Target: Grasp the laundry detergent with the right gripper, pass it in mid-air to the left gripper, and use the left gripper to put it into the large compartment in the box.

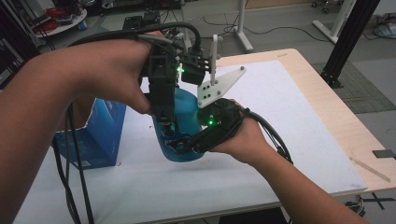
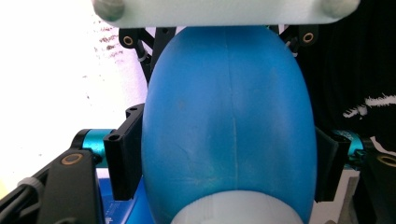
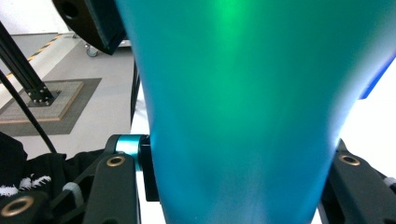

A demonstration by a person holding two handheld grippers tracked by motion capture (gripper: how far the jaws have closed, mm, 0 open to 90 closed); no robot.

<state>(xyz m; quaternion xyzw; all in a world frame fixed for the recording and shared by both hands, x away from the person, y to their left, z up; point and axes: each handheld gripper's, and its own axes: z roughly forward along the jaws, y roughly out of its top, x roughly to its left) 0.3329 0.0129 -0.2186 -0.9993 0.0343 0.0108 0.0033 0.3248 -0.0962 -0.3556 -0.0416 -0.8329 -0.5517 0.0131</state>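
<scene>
I hold the blue bottle (image 1: 184, 116) above the tabletop (image 1: 280, 116): my right gripper (image 1: 180, 145) clamps its base, my left gripper (image 2: 224, 154) its narrower end toward twelve o'clock. Smooth, slippery plastic; grip the flanks.

The high view looks forward and down from the near side over the white bench (image 1: 289, 140), while both claw views sit close against the same blue bottle (image 2: 229, 130), facing it from opposite sides.

Right gripper (image 3: 238, 186) clamped on blue-green bottle (image 3: 243, 107), jaws tight vs both sides; grey floor (image 3: 93, 93) & black frame leg (image 3: 21, 70) behind, left
</scene>
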